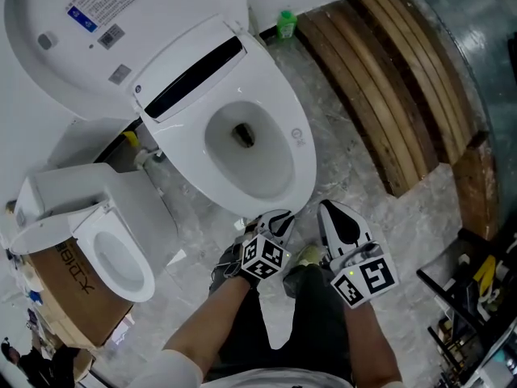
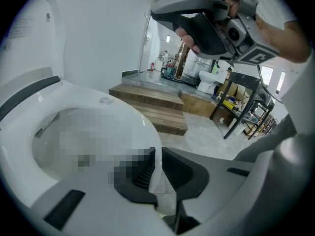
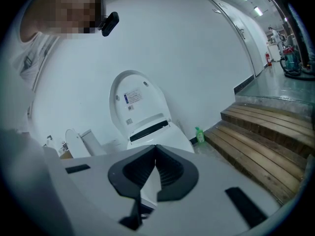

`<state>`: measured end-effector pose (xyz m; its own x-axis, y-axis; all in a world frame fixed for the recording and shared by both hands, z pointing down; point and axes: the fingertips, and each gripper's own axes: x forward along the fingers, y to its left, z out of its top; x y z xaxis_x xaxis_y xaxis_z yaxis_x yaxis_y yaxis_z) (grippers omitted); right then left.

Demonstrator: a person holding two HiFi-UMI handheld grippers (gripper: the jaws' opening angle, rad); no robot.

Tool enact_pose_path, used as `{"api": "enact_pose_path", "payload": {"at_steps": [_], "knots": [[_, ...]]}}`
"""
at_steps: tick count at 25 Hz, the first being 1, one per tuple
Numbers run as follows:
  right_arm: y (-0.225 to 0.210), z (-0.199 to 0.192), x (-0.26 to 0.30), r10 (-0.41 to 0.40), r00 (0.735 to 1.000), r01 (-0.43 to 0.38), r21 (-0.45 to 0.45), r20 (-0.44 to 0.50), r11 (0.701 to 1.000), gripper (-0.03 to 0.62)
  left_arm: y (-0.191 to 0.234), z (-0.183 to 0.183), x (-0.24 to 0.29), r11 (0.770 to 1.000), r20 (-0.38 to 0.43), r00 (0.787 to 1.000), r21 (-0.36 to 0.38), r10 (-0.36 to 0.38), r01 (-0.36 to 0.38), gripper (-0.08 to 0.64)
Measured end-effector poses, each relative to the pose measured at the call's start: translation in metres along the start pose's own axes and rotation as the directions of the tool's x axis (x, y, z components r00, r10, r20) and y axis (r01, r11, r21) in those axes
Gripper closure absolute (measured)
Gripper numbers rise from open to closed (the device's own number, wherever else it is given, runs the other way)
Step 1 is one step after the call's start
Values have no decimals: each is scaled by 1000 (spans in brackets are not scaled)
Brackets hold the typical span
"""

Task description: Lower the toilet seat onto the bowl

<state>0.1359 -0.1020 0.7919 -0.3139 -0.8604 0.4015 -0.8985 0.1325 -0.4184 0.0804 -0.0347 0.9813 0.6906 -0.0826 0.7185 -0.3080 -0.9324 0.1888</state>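
The white toilet seat [image 1: 300,138] lies down on the bowl [image 1: 242,140], and the lid [image 1: 73,31] stands raised behind it. My left gripper [image 1: 273,216] is at the seat's front edge. In the left gripper view its jaws stand narrowly apart, shut on the seat's front rim [image 2: 154,167]. My right gripper [image 1: 329,208] hangs just right of it, off the toilet, over the floor. In the right gripper view this gripper [image 3: 155,150] is shut with nothing between its jaws, facing the raised lid [image 3: 134,100].
A smaller white toilet [image 1: 109,245] sits on a cardboard box [image 1: 60,297] at the left. Wooden steps [image 1: 404,79] curve along the right, with a green bottle [image 1: 286,24] by the wall. A black metal rack [image 1: 477,289] stands at the lower right.
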Motion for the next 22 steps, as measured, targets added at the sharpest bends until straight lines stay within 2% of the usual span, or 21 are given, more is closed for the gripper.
{"api": "enact_pose_path", "payload": {"at_steps": [6,10,13,17,22], "knots": [[-5,-12,4,1,1000,-1,-6,-14,1000,577,2,-1,2,1000,21,1000,-30,7,-6,518],[1,-7,-2,6,1000,-6,0,-28,1000,577,7,16,-13,998,35,999,-64,15,-13,528],[12,14,-15,9,999,-9,-1,-31,1000,577,5,50,-42,997,82,997,-83,13,-6,549],[32,59,-38,15,999,-16,-18,-30,1000,577,-5,116,-98,996,160,987,-93,24,-9,549],[65,125,-74,35,999,-35,-63,-14,997,577,-20,204,-183,992,271,960,-122,71,-39,549]]}}
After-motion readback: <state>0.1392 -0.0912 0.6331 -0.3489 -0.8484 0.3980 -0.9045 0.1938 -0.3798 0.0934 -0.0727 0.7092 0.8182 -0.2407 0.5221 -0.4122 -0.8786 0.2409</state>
